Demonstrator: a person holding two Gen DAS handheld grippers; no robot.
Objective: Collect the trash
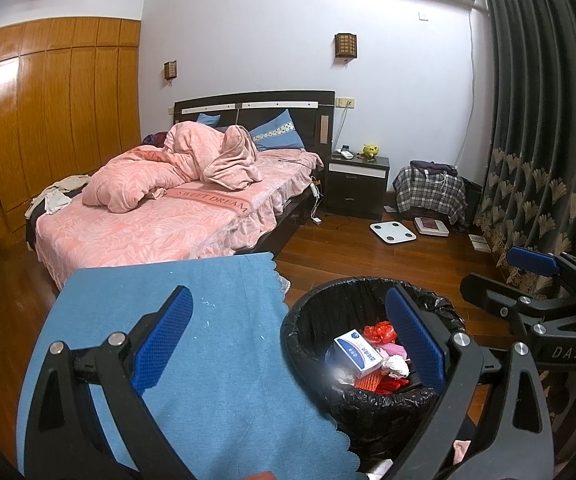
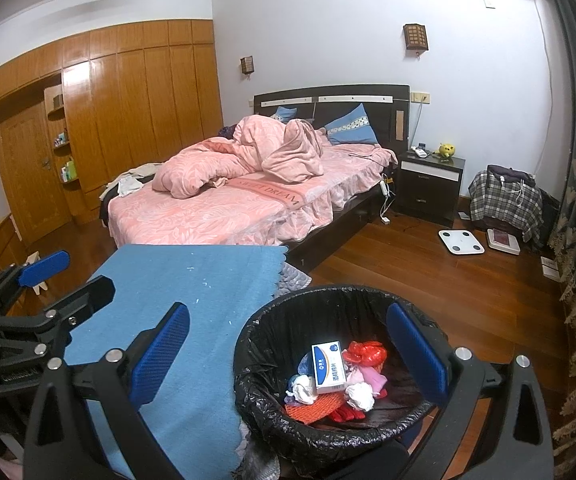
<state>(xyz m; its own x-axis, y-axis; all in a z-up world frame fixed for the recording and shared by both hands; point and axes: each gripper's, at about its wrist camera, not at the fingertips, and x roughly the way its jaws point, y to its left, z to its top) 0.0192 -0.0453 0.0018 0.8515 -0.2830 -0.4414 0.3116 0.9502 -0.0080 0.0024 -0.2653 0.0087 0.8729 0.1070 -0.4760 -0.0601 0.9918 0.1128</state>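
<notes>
Blue cloth [image 1: 207, 320] covers the bench on our left, and nothing lies on it that we can see. Over it we hold the left hand-held gripper [image 1: 288, 340], its blue-padded fingers [image 1: 163, 336] spread wide and empty; one finger hangs above the cloth, the other above the bin [image 1: 308, 320]. In the right wrist view the same gripper shows at the far left edge [image 2: 63, 276], beside the bench.

Just right of the bench stands the bin, lined with a black bag [image 2: 255, 360]. The trash sits inside it: a white and blue box [image 2: 329, 366] on top, a red crumpled wrapper [image 2: 366, 352] behind it, white wads of tissue [image 2: 360, 396], pink scraps [image 2: 372, 378] and an orange net [image 2: 316, 410] at the bottom.

We hold the right hand-held gripper [image 2: 288, 352] over the bin too, fingers [image 2: 416, 356] fully apart, gripping nothing; its left finger is above the cloth's edge and its right finger above the bin's far rim. From the left wrist view it appears at the right [image 1: 500, 268], near the curtain [image 1: 548, 120].

Behind, a bed [image 1: 147, 224] with pink bedding stands against the wall, then a dark nightstand [image 1: 356, 184], and a white scale [image 1: 392, 233] on the wooden floor [image 1: 348, 252].
</notes>
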